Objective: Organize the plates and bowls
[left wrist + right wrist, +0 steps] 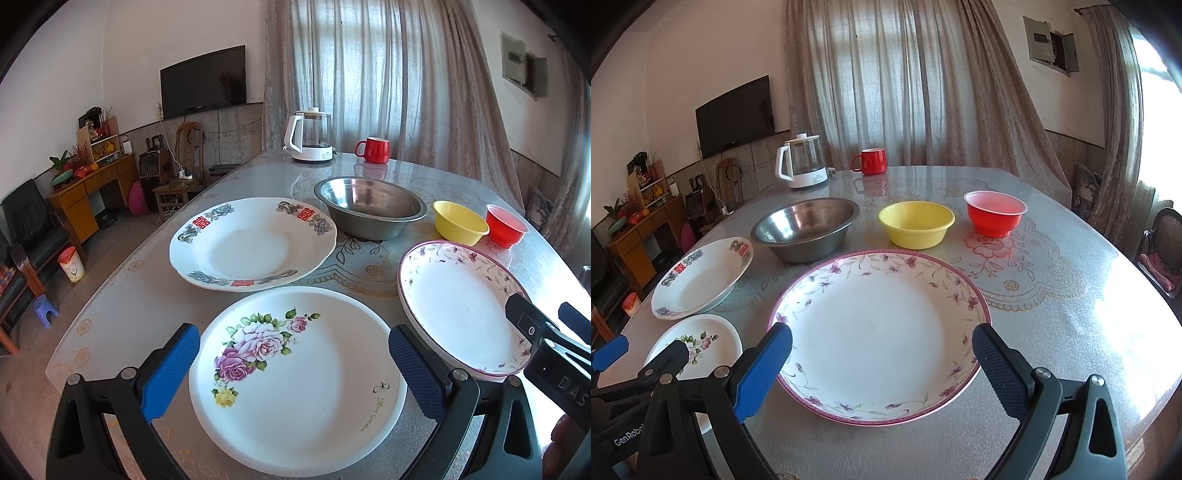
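Left gripper [293, 354] spread wide, empty, hovering over rose plate [295, 384] at 6 o'clock of desk [1052, 295]. Right gripper [882, 354] also spread, empty, over vine-rim plate [879, 332]. Red-character plate [251, 243] at 10 o'clock; steel bowl [805, 229], yellow bowl [916, 223], red bowl [995, 212] in a row toward 12. Plates likely ceramic: stiff, glazed, slippery, chip-prone; pinch at raised rim. Plastic bowls prob light.

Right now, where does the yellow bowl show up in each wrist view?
Left wrist view: the yellow bowl sits right of centre, upper half, between the steel bowl and the red bowl.
Right wrist view: it sits just above centre, behind the purple-flowered plate.
Shared landmark: the red mug at the table's far edge.
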The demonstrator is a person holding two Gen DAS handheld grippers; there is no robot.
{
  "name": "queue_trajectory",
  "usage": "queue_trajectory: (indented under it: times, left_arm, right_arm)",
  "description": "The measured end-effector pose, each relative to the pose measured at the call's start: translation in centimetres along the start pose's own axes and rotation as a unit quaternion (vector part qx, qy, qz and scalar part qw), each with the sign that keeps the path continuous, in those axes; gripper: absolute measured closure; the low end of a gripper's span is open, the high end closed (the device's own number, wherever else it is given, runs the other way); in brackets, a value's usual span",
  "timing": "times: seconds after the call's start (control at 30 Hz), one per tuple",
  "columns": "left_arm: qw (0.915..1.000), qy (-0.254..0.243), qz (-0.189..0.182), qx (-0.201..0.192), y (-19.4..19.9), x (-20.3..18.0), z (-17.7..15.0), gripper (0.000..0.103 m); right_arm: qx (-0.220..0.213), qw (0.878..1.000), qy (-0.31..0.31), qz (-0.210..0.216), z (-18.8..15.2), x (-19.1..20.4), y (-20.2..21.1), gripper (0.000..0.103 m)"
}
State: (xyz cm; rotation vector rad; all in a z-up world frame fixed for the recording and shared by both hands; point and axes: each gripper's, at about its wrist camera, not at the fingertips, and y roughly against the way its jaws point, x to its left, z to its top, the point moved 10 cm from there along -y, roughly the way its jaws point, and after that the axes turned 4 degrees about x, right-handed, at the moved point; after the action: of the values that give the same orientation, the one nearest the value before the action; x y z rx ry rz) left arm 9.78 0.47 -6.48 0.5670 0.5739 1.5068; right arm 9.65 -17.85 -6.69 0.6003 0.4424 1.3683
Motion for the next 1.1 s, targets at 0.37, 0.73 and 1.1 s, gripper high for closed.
queue_trajectory:
  times: [0.37, 0.73, 1.1]
  left_arm:
    - [1.0000, 0.001, -0.003, 0.001, 0.0, 0.0, 0.0, 0.000]
    - [0.9958, -0.003, -0.091, 0.015, -0.2, -1.9, 0.3, 0.000]
    - [0.9835, -0.015, -0.173, 0.053, -1.3, -5.1, 2.5, 0.008]
  right_arm:
    - [0.000, 1.000, -0.002, 0.000, 0.0, -0.1, 0.1, 0.003]
    - [0.012, 1.000, -0.001, 0.019, 0.0, -0.6, -0.5, 0.005]
    - [0.067, 0.990, -0.095, 0.079, 0.4, -7.1, -1.8, 0.020]
